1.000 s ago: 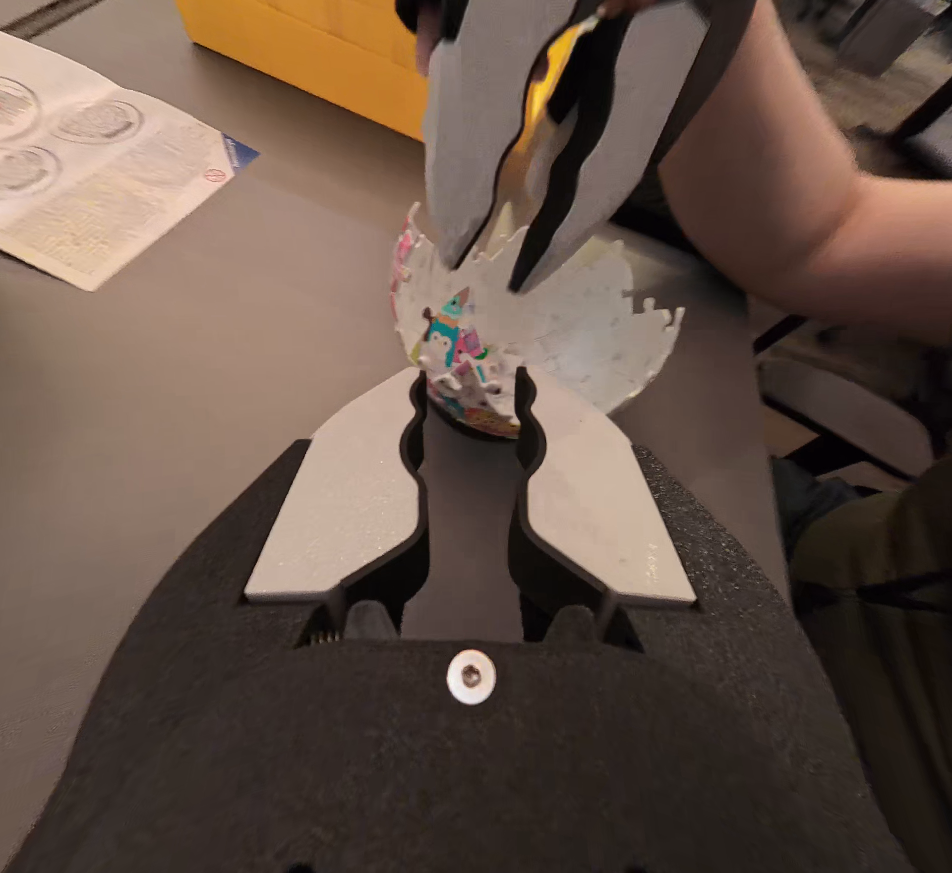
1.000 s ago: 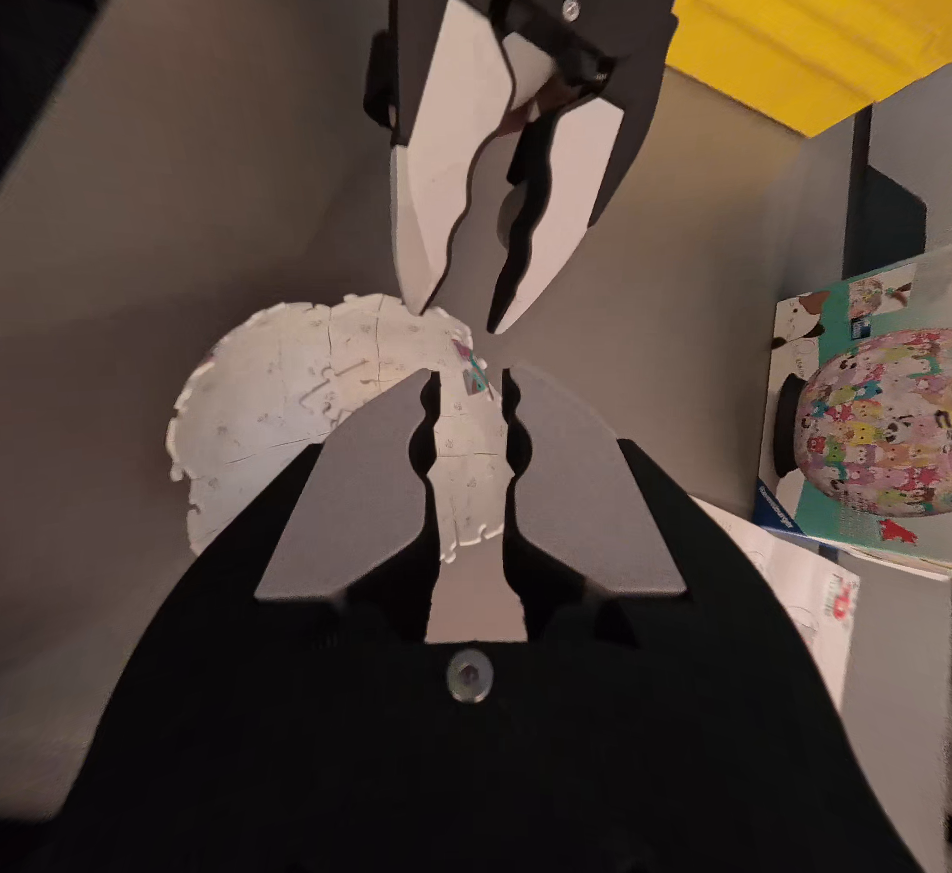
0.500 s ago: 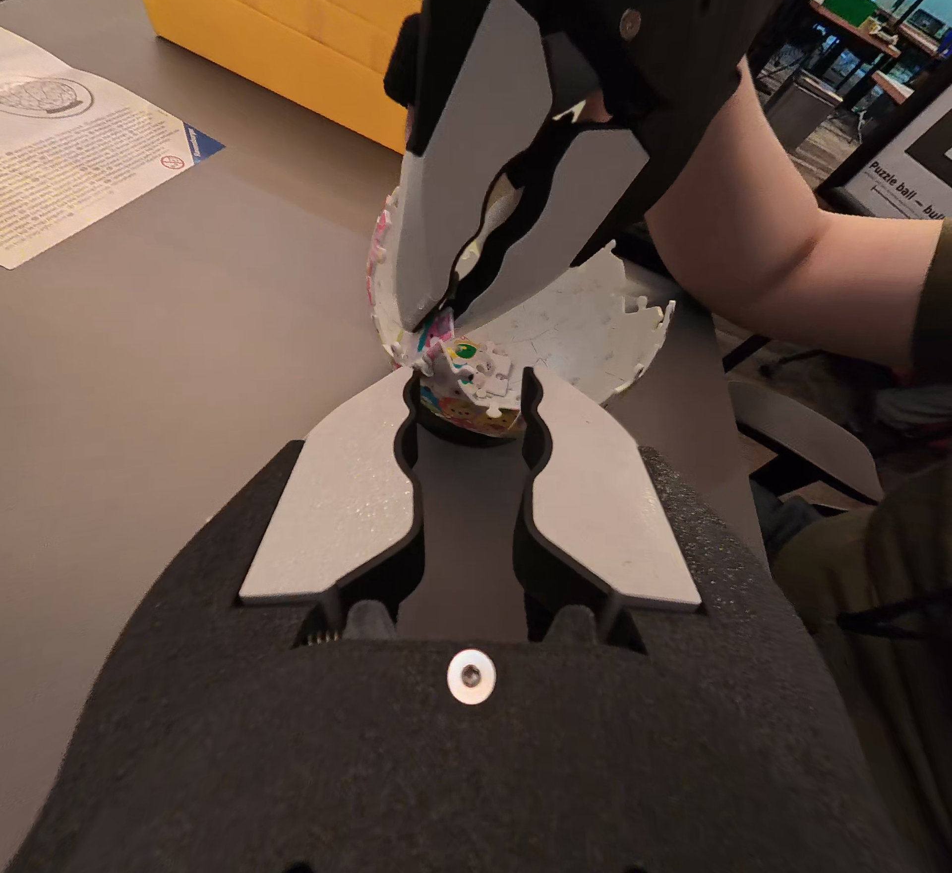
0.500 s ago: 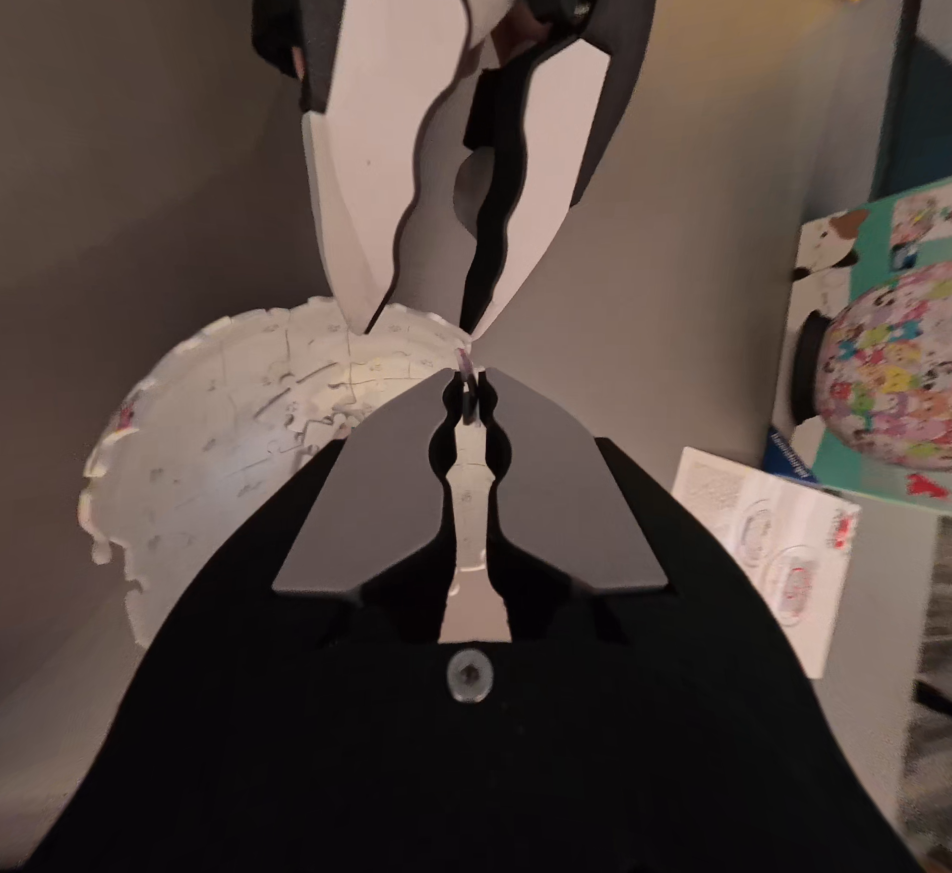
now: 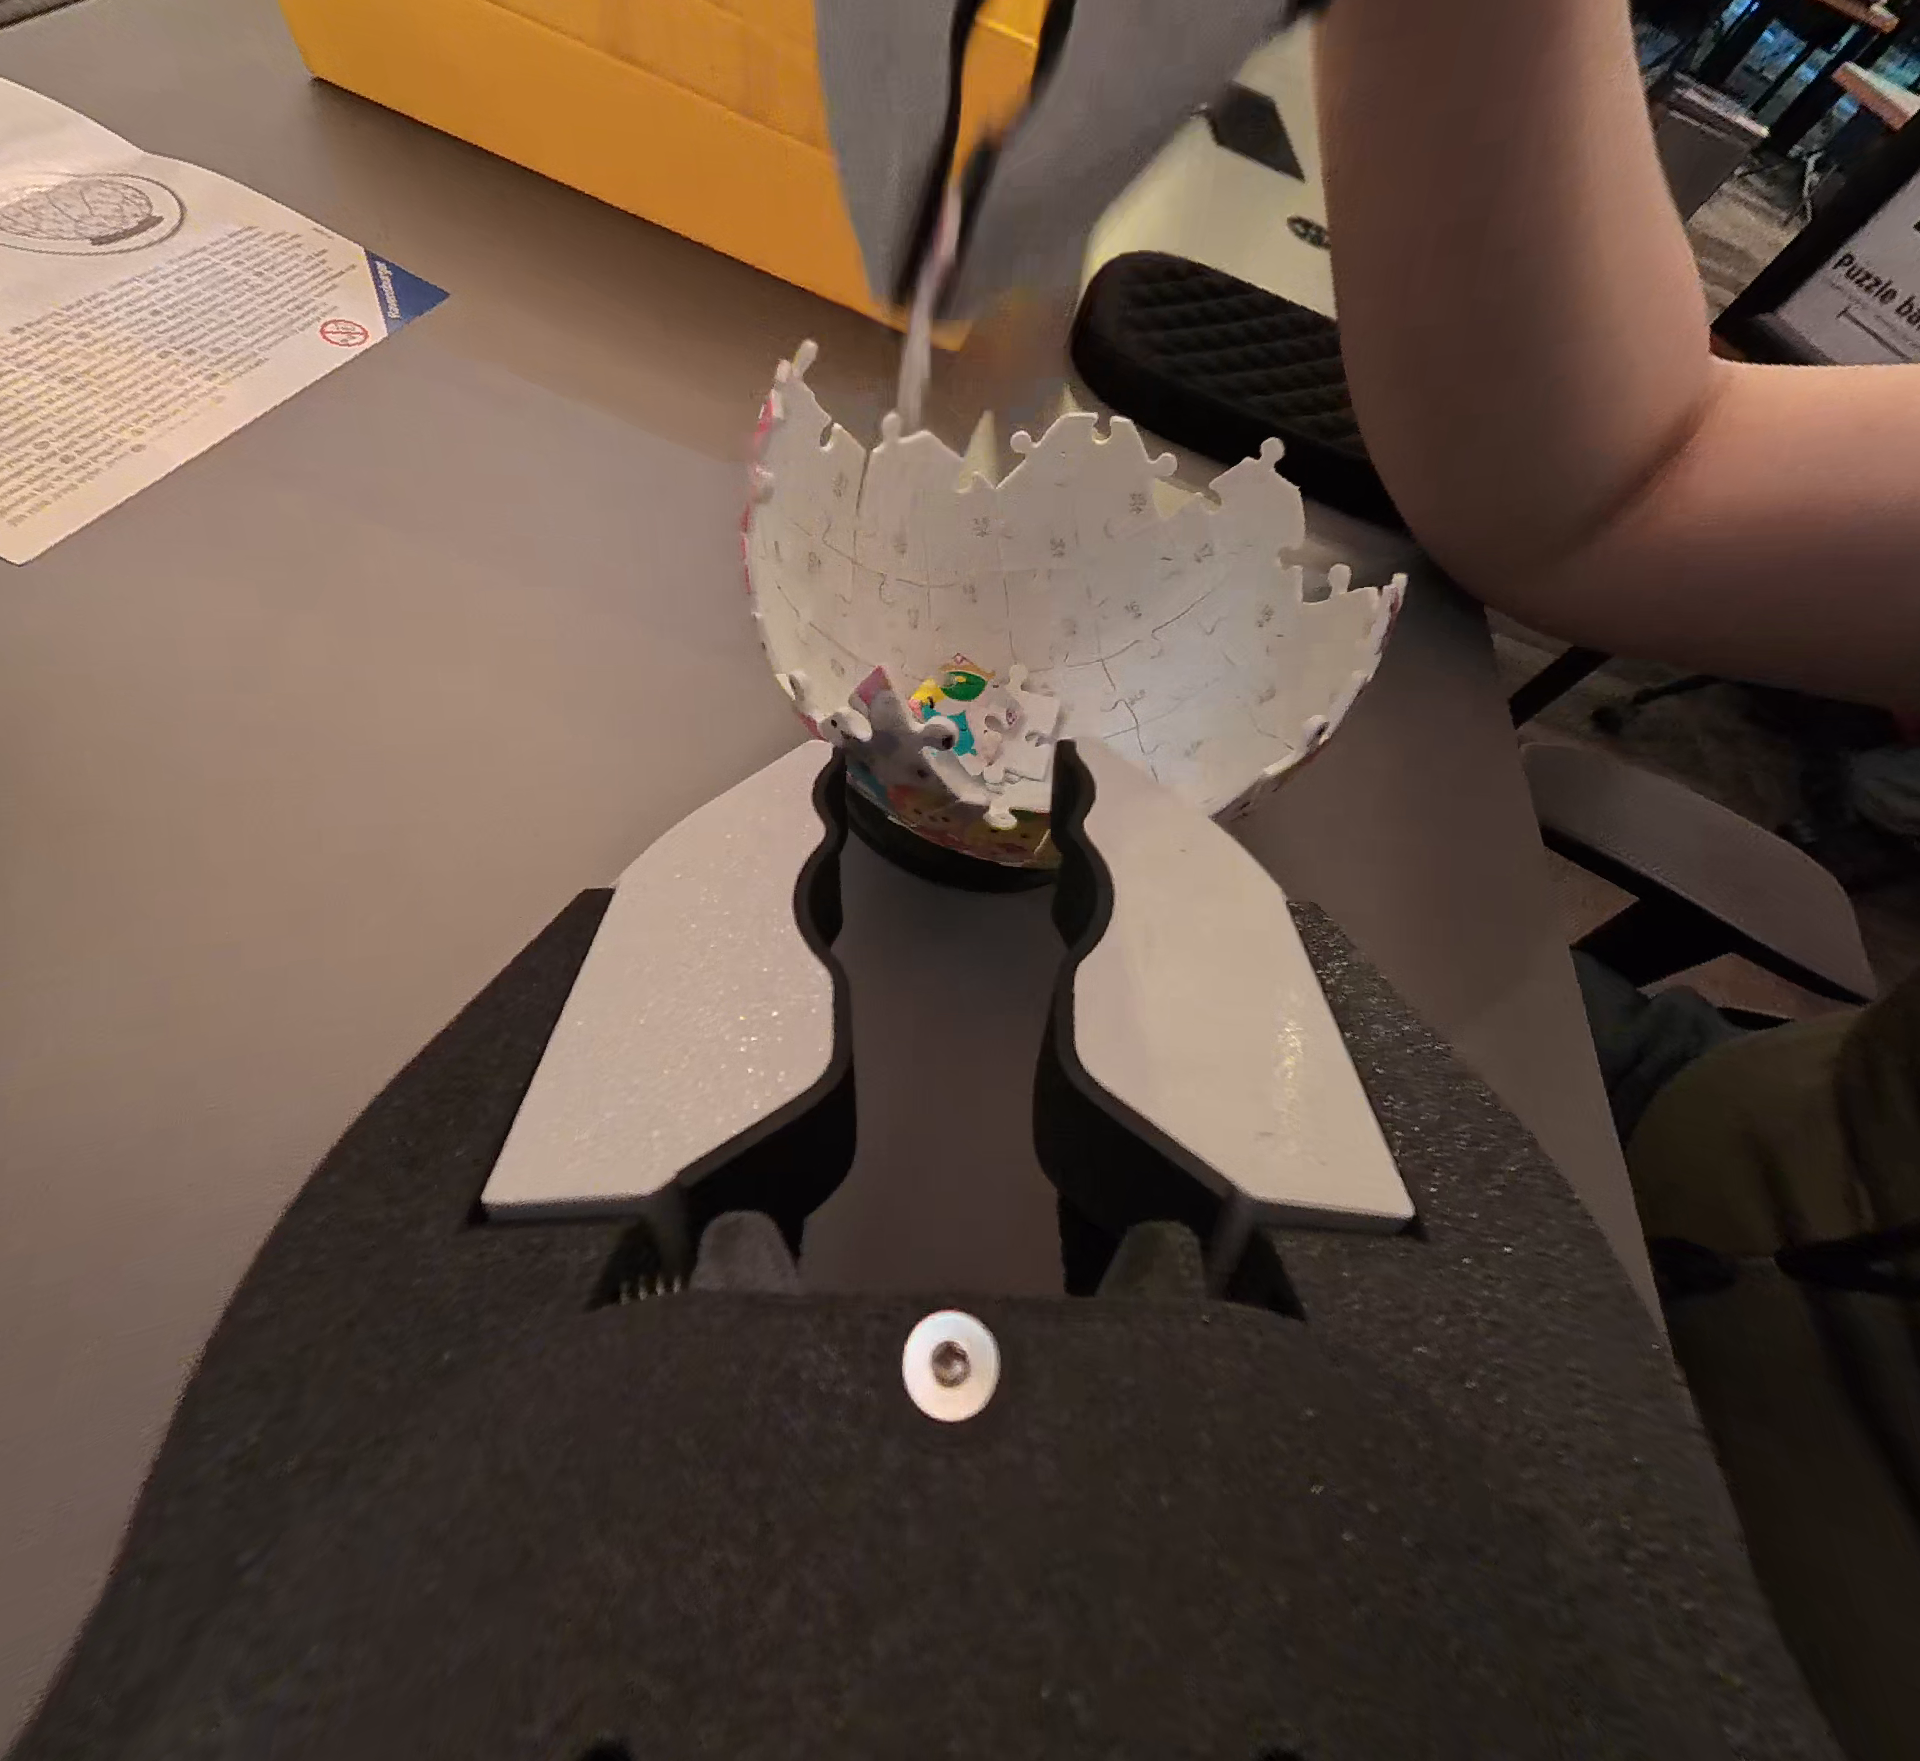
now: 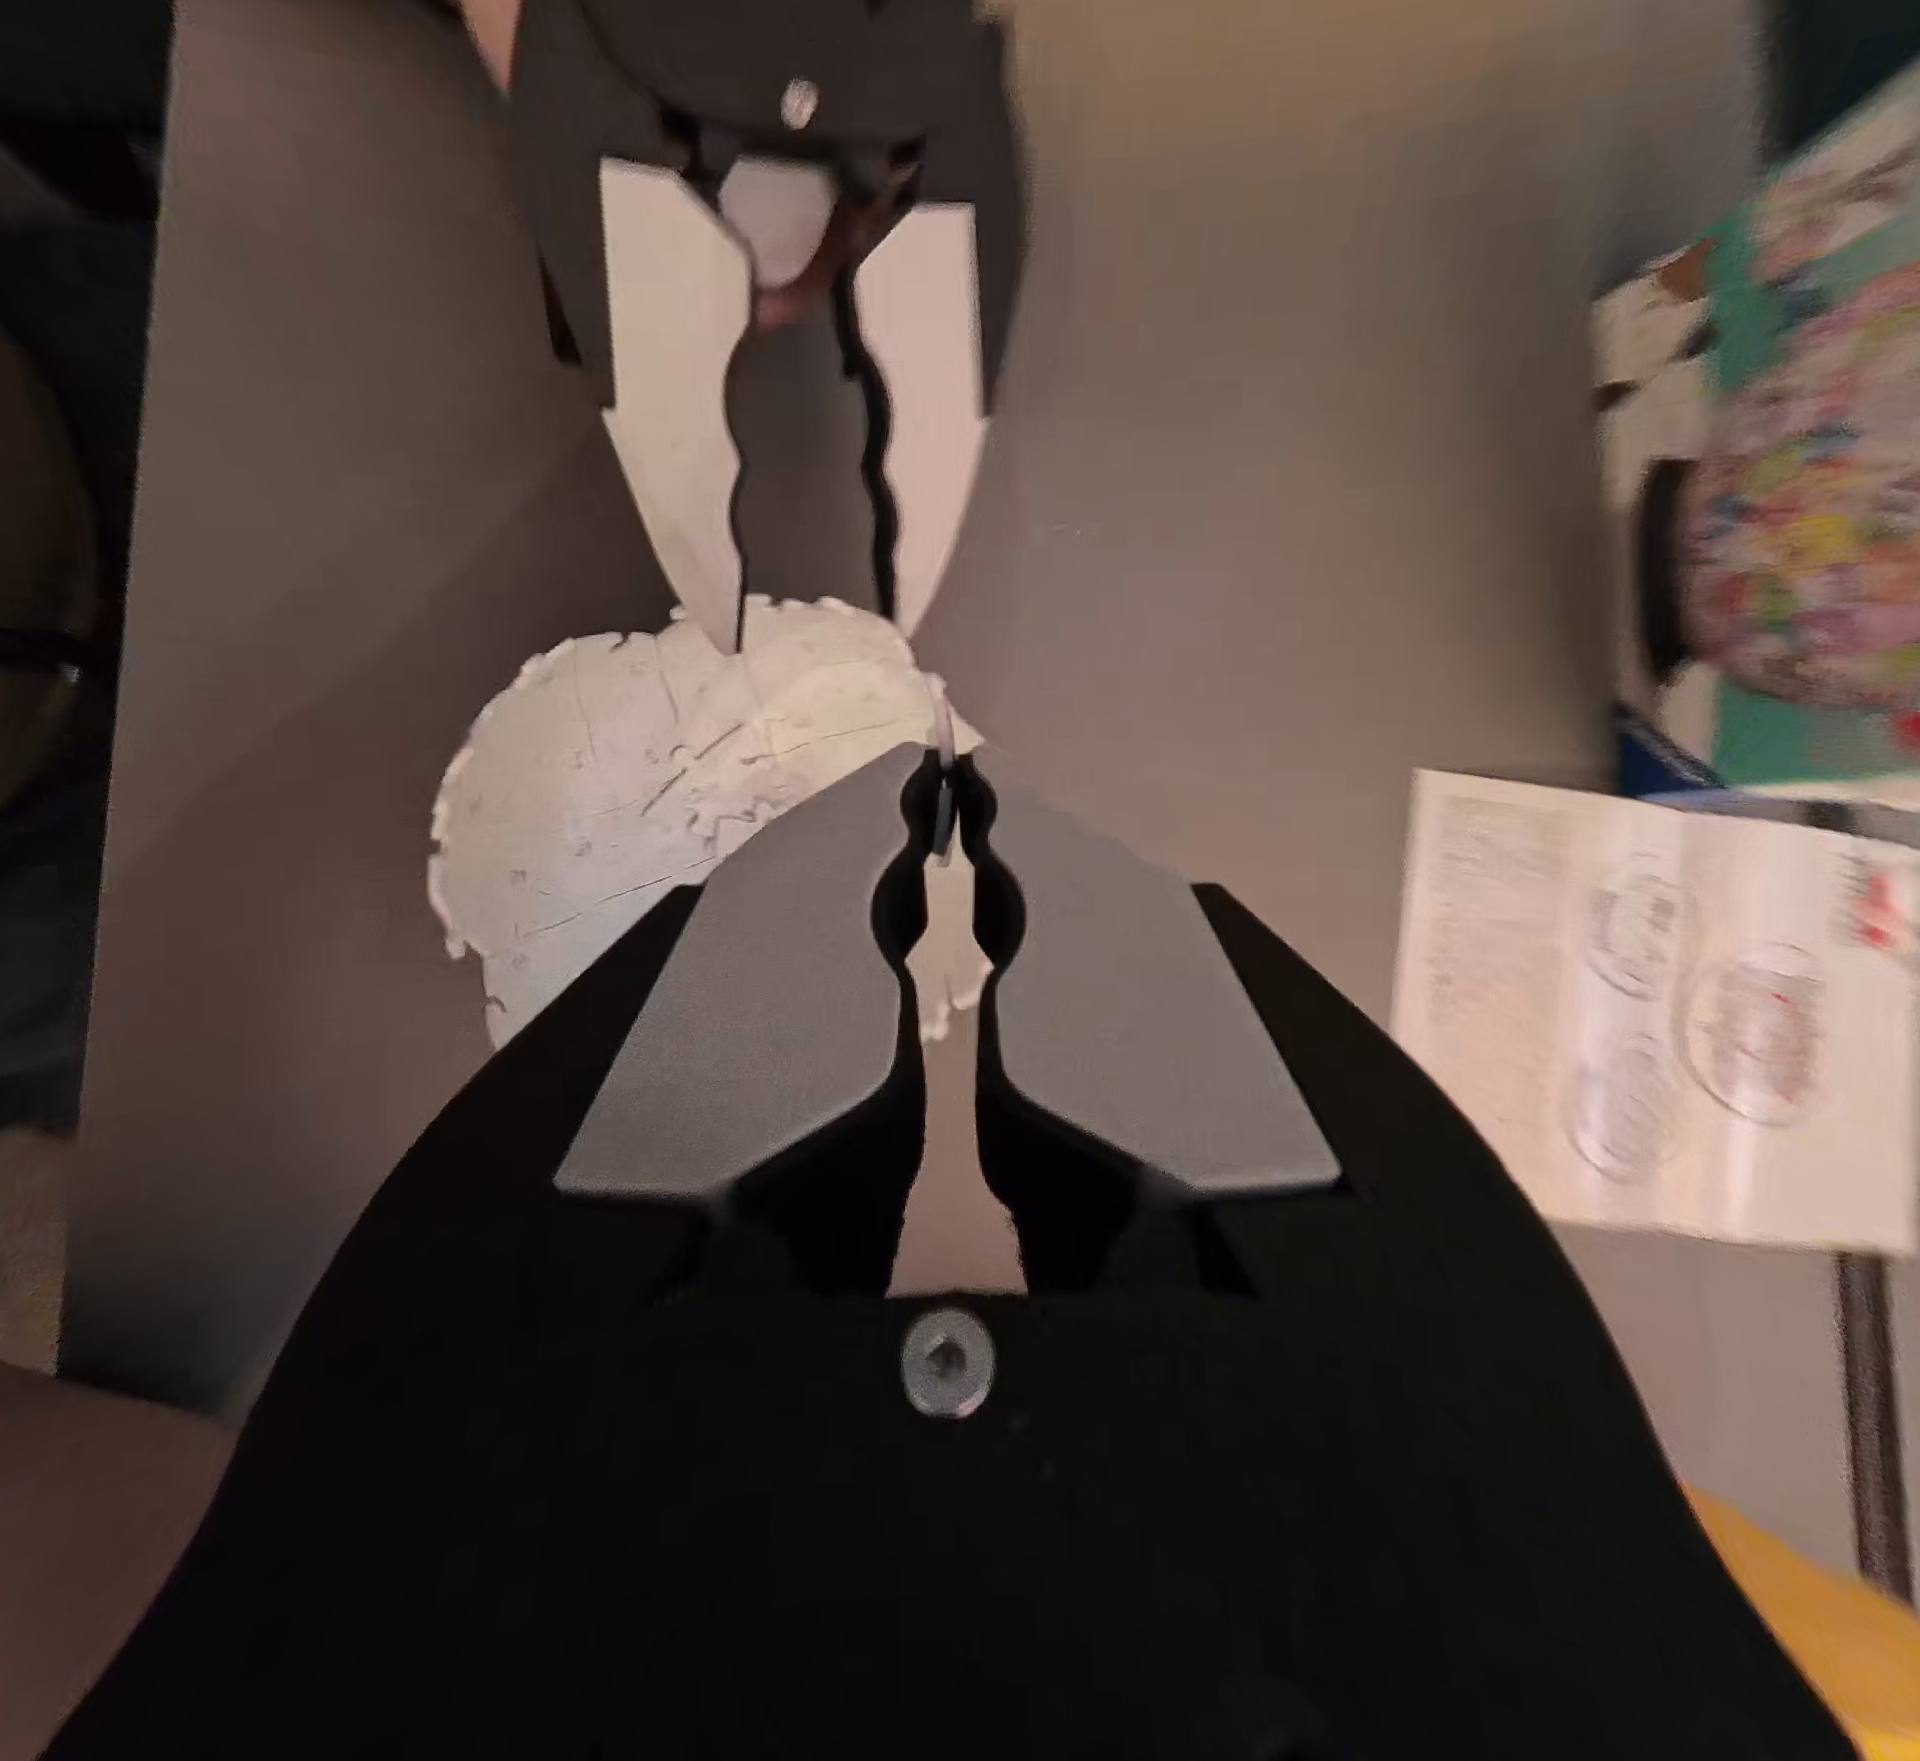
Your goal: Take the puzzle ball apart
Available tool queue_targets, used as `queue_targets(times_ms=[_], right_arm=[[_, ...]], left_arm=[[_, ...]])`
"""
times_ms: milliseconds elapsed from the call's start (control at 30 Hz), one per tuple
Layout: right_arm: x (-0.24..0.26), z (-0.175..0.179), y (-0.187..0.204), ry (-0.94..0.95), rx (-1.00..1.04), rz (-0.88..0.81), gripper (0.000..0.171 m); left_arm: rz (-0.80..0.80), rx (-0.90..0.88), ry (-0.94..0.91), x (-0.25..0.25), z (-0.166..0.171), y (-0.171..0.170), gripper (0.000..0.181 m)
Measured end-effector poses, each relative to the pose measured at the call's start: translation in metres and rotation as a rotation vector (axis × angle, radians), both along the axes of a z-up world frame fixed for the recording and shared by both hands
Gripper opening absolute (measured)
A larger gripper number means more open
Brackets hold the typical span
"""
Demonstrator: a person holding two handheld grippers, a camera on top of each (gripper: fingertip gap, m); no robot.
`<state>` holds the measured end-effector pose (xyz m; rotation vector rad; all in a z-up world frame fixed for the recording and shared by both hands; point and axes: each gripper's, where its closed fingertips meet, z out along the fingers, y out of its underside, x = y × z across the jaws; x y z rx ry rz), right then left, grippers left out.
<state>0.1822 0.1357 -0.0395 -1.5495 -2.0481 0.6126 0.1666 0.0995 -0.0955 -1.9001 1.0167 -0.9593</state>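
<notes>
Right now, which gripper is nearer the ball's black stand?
Left. The left gripper straddles the black stand under the puzzle ball; the right gripper hangs above the rim.

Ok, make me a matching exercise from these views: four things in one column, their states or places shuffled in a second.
Things
1. left gripper
2. right gripper
3. puzzle ball shell
4. instruction leaflet

States
A. lying flat on the table
B. open, fingers either side of the ball's base
C. pinching one loose piece
D. half taken apart, white inside showing

Pairs: 1-B, 2-C, 3-D, 4-A
</notes>
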Motion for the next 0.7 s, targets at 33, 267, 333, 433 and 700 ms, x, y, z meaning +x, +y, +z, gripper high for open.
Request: queue_targets(times_ms=[33,267,333,433,700], right_arm=[[0.011,0.018,0.011,0.067,0.011,-0.054,0.003],[0.204,-0.005,0.16,0.112,-0.014,-0.918,0.003],[0.236,-0.044,0.173,0.033,-0.099,-1.03,0.004],[0.263,-0.09,0.177,-0.119,-0.165,-1.114,0.005],[0.258,-0.036,0.191,0.054,0.021,-1.144,0.022]], left_arm=[[-0.001,-0.005,-0.005,0.0,0.001,0.0,0.037],[0.02,0.018,-0.039,-0.001,0.011,0.003,0.036],[0.023,0.028,-0.038,-0.002,0.011,0.004,0.035],[0.024,0.027,-0.035,-0.002,0.01,0.005,0.035],[0.034,0.063,-0.007,-0.008,0.01,0.008,0.035]])
